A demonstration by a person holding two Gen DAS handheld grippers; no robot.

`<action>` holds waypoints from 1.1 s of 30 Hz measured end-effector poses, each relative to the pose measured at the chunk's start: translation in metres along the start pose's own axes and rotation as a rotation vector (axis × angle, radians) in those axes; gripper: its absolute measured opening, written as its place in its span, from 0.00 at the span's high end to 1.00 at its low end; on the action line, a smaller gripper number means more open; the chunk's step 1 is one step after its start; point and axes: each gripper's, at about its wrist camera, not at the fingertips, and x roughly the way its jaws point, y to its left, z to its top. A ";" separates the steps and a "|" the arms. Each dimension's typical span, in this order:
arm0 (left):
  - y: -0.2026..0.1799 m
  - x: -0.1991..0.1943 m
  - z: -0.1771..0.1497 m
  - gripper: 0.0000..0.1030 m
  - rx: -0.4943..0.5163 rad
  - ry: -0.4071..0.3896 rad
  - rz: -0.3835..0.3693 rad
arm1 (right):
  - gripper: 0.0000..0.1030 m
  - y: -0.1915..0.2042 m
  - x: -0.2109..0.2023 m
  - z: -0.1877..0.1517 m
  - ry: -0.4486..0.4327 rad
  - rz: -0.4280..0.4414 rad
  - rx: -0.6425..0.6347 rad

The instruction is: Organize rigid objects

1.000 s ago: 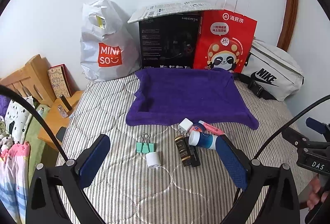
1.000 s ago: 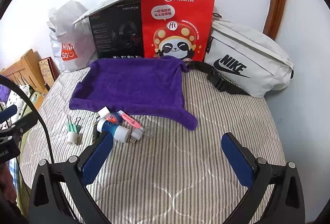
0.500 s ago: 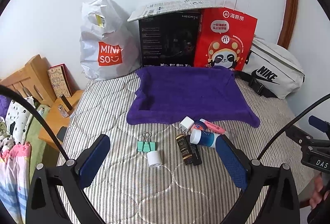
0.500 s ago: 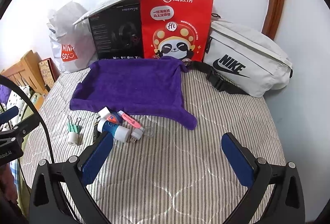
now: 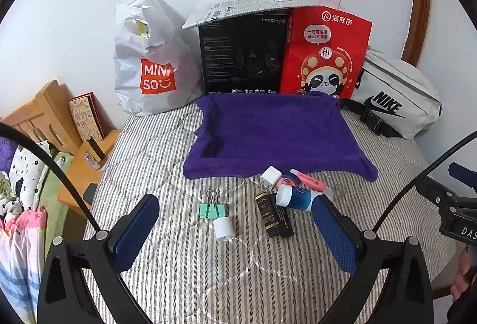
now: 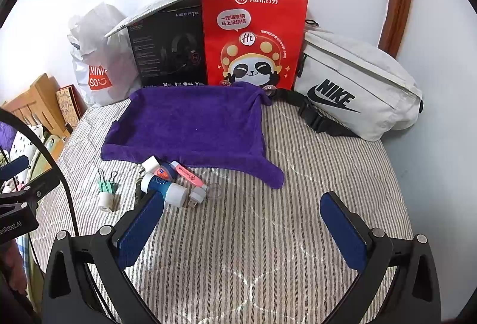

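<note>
A purple towel [image 5: 274, 133] [image 6: 190, 121] lies spread on the striped bed. In front of it sits a cluster of small items: a green binder clip [image 5: 211, 208] [image 6: 106, 184], a white tape roll [image 5: 223, 228] [image 6: 105, 201], a white charger plug [image 5: 270, 175] [image 6: 150, 163], a blue tube with white cap [image 5: 295, 198] [image 6: 164, 187], a pink highlighter [image 5: 308, 179] [image 6: 187, 173], a dark lip-balm box [image 5: 272, 216] and a USB stick [image 6: 196, 198]. My left gripper [image 5: 238, 234] hangs open above the bed near the clip and roll. My right gripper [image 6: 241, 225] is open too, right of the cluster, holding nothing.
Against the wall stand a white Miniso bag [image 5: 149, 61], a black box [image 5: 244, 55], a red paper bag [image 5: 325, 55] [image 6: 253, 38] and a white Nike pouch [image 5: 396, 94] [image 6: 351, 85]. A wooden nightstand [image 5: 80, 172] is left of the bed.
Both grippers have drifted only slightly; the view shifted a little. Nothing on the bed has moved.
</note>
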 end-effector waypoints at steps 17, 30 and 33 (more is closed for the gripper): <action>0.001 0.003 0.000 0.00 0.005 0.006 -0.001 | 0.00 0.005 0.000 0.004 -0.002 0.002 -0.005; 0.005 0.006 0.002 0.00 0.000 0.015 -0.017 | 0.00 0.006 0.002 0.009 -0.001 0.001 -0.011; 0.009 0.011 0.002 0.00 -0.005 0.021 -0.013 | 0.00 0.007 0.006 0.009 0.002 0.005 -0.012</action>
